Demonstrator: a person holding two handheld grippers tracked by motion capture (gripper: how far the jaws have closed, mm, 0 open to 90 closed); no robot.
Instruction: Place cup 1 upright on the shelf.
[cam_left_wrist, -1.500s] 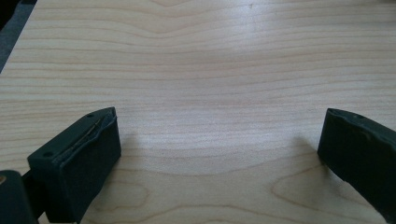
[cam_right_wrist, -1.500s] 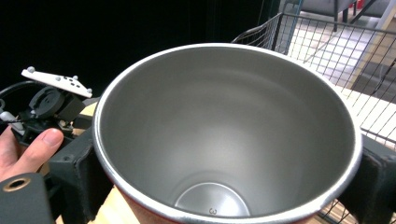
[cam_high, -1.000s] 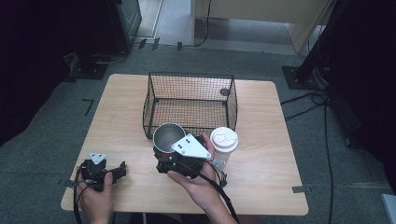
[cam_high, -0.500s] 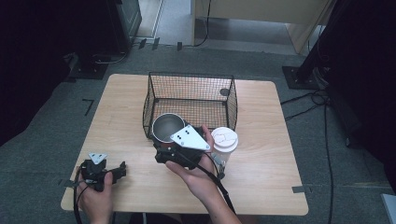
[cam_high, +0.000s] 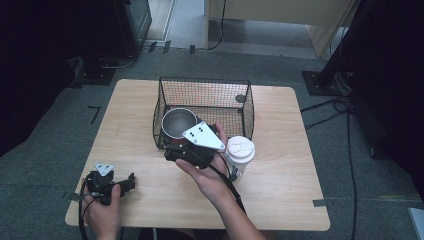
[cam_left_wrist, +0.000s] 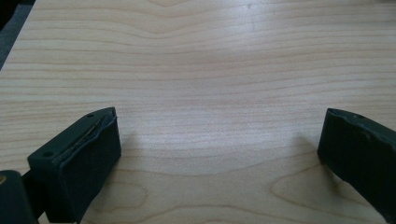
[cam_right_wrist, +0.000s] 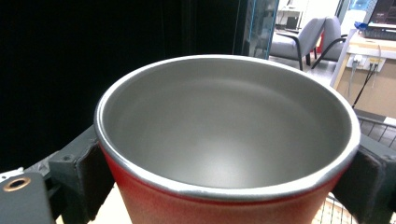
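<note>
- A red cup (cam_right_wrist: 224, 154) with a steel lining is clamped between the jaws of the right gripper (cam_high: 181, 145), one pad on each side of its wall just under the rim, so that it stays upright with its mouth up.
- The cup is held above the front edge of the wire basket (cam_high: 205, 91), at its left part; it is judged to be on its way into the basket.
- A paper cup with a white lid (cam_high: 240, 154) stands on the table (cam_high: 280, 200) just right of the gripper, outside the basket.
- The left gripper (cam_high: 111, 184) is parked low at the near left of the table, jaws wide apart over bare wood, nothing between them.
</note>
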